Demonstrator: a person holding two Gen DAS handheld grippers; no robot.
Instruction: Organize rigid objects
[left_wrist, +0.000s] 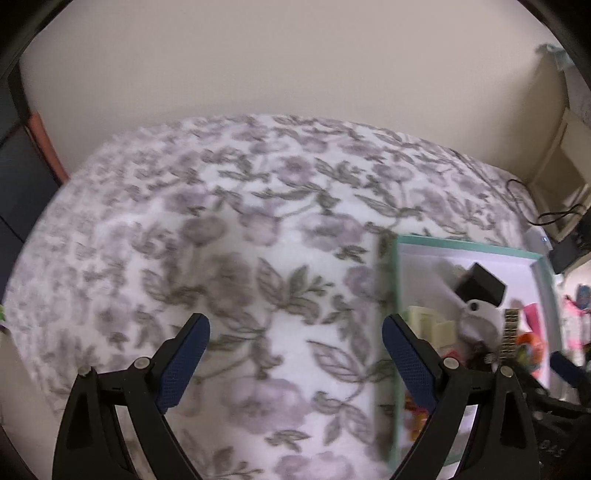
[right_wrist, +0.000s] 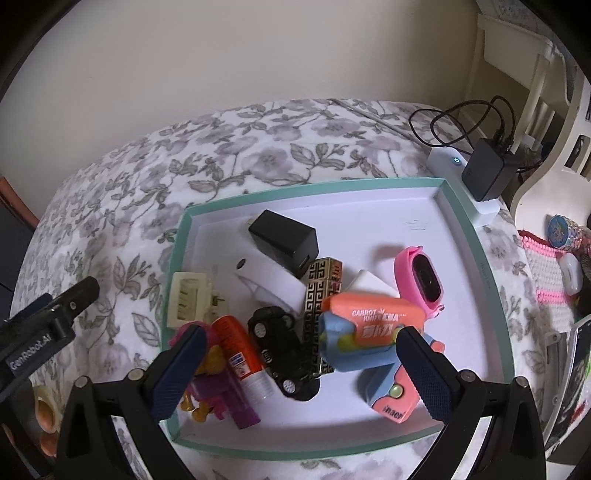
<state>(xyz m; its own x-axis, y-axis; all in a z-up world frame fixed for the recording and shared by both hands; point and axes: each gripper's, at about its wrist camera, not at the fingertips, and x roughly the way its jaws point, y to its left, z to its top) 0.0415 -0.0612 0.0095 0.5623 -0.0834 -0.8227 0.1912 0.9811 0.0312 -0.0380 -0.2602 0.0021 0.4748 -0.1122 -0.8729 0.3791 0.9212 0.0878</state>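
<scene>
A teal-rimmed white box lid (right_wrist: 476, 266) lies on a floral bedspread and holds several small objects: a black charger cube (right_wrist: 286, 242), a gold patterned lighter (right_wrist: 321, 291), an orange and blue toy gun (right_wrist: 365, 332), a pink watch (right_wrist: 421, 284), a black toy car (right_wrist: 275, 343), an orange tube (right_wrist: 240, 354), a cream plug (right_wrist: 188, 299) and a purple toy (right_wrist: 218, 391). My right gripper (right_wrist: 295, 363) is open and empty just above the near objects. My left gripper (left_wrist: 295, 350) is open and empty over bare bedspread, left of the box (left_wrist: 397, 295). The left gripper also shows in the right wrist view (right_wrist: 48, 317).
A white power strip (right_wrist: 447, 162) with a black adapter (right_wrist: 487, 173) and cables sits behind the box. A white chair (right_wrist: 535, 110) stands at the right. A pink crochet mat (right_wrist: 546, 273) with small items lies at the right edge. The floral bedspread (left_wrist: 240, 221) spreads to the left.
</scene>
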